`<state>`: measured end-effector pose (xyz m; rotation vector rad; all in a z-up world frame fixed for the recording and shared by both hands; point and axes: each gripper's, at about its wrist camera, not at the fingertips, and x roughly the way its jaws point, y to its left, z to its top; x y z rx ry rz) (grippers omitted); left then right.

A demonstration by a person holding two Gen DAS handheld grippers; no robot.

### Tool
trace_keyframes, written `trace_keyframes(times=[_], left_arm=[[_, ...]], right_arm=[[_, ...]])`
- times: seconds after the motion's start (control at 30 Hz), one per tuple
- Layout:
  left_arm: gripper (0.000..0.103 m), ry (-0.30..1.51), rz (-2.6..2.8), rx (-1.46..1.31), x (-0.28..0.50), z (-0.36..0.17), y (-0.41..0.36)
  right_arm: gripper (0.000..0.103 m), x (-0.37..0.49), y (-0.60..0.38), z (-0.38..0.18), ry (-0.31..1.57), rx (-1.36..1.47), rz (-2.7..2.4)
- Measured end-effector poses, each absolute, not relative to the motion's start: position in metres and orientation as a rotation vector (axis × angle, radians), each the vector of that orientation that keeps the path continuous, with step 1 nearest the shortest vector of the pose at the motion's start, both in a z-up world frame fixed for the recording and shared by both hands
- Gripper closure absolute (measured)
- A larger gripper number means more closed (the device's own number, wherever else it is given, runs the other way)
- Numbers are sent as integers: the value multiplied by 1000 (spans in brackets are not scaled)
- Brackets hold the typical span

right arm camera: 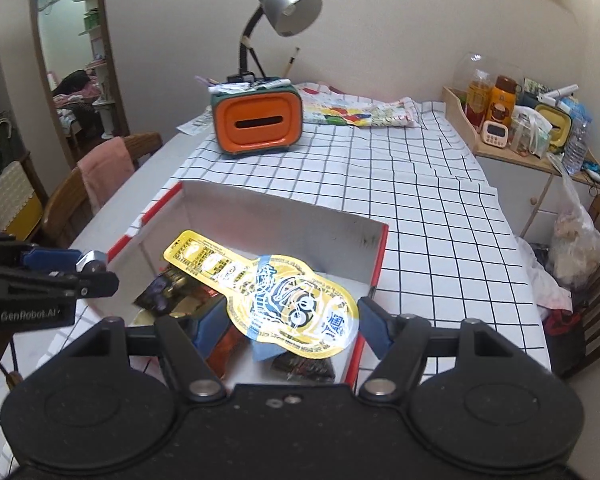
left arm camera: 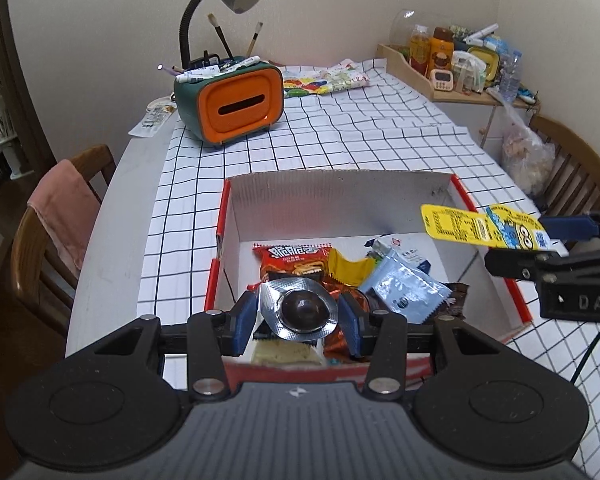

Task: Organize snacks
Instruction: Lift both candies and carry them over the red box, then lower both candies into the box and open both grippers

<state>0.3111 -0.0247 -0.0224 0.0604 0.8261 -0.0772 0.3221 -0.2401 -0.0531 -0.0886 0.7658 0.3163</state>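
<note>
the silver snack with a dark round middle [left arm camera: 299, 309] is squeezed between the left gripper [left arm camera: 299, 316] pads, up over the white box with red edges [left arm camera: 340, 192]; the yellow cartoon snack [right arm camera: 284, 300] is pinched by the right gripper [right arm camera: 286, 322] above the same box. other snack packs [left arm camera: 400, 288] lie inside it; the box sits on a checked cloth [left arm camera: 340, 132].

White table [left arm camera: 112, 216] with a black-grid white tablecloth [left arm camera: 380, 136] over most of its top; left strip bare. On the cloth: open cardboard box [left arm camera: 340, 196] with red edges, nearest the cameras. Beyond the box, to its left: orange-and-green desk organizer [left arm camera: 236, 100]. Right of the organizer: colourful printed cloth [left arm camera: 324, 80], folded. Left of the organizer, on bare tabletop: flat clear packet [left arm camera: 154, 118].
</note>
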Motion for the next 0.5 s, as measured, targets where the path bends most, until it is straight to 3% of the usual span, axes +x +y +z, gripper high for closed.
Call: trace_keyframes(times=[0.5], left_arm=[[59, 928, -95, 141, 365, -60, -44]], right_arm=[[33, 404, -212, -102, 865, -230, 272]])
